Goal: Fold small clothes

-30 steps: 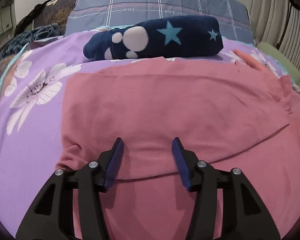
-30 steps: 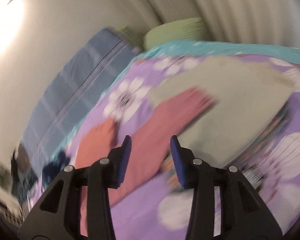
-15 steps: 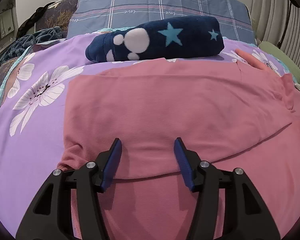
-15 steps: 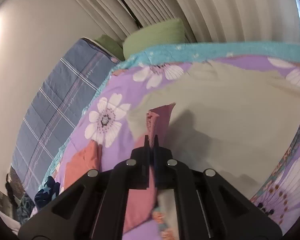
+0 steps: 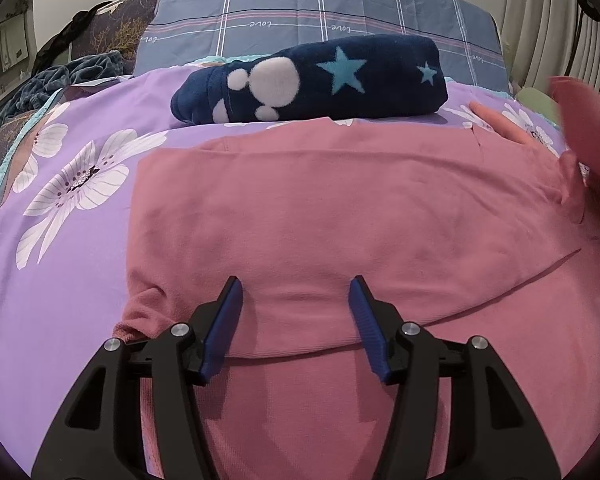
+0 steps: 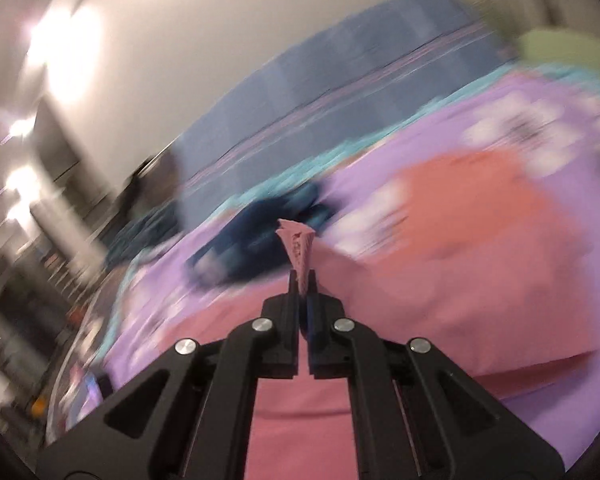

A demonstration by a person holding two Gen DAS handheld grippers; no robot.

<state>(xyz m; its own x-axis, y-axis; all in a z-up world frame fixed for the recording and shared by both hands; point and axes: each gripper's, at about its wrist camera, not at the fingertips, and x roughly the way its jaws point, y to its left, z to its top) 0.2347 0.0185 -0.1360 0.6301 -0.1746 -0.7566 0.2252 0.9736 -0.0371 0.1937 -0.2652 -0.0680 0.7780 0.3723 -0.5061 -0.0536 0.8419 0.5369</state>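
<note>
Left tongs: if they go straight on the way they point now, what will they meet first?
Most likely the pink garment directly beneath the open left tongs; the navy star blanket lies further on.

Black tongs (image 5: 296,292), blue ribbed pads (image 5: 224,324), silver screws (image 5: 179,329)

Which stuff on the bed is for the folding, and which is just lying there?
For the folding:
- pink garment, spread on the bed
- its sleeve end, pinched in the right gripper
- left gripper, jaws open over the garment

Just lying there:
- navy star blanket, rolled
- purple flowered sheet
- blue checked pillow
</note>
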